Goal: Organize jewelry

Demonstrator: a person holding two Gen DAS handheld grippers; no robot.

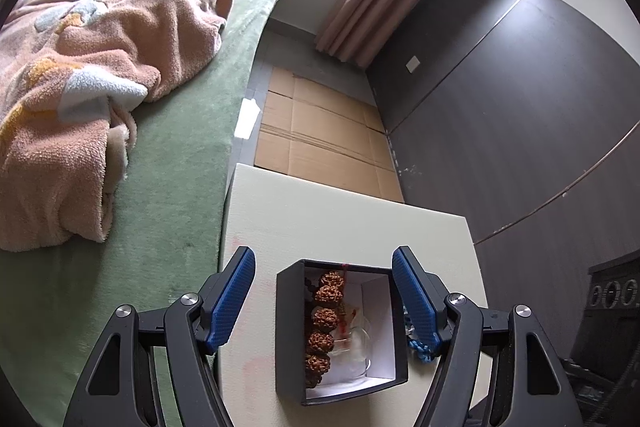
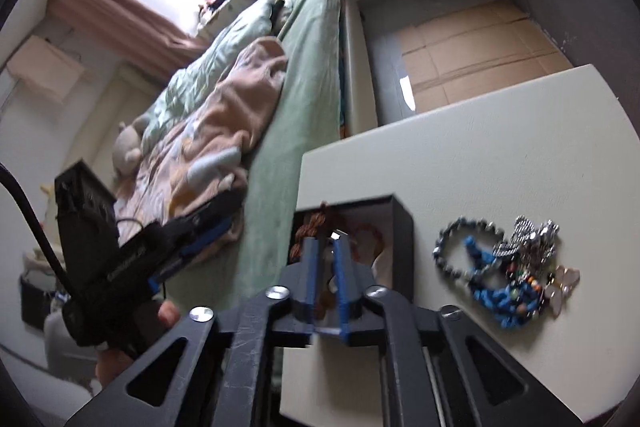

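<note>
**A:** On the left of the room, what fills the view?

**B:** A bed with a green sheet (image 1: 180,187), a crumpled peach fleece blanket (image 1: 80,67) on it. Right of the bed, flattened brown cardboard (image 1: 320,131) covers the floor, and nearer stands the cream-white desk (image 1: 340,223).

**A:** And on the desk?

**B:** A small black square box with a white lining (image 1: 340,331), open at the top. A string of knobbly brown seed beads (image 1: 322,323) lies along its left inner wall, with a clear glassy bangle (image 1: 352,355) beside it. Just right of the box, on the bare desk, lies a heap of jewelry: a dark beaded bracelet (image 2: 460,247), blue bead strands (image 2: 492,291) and silvery chain pieces (image 2: 528,231).

**A:** The jaws?

**B:** The left gripper (image 1: 324,291) hangs over the box, jaws wide apart, touching nothing. The right gripper (image 2: 326,267) is above the box too, jaws narrowly apart; I see nothing gripped between them.
</note>
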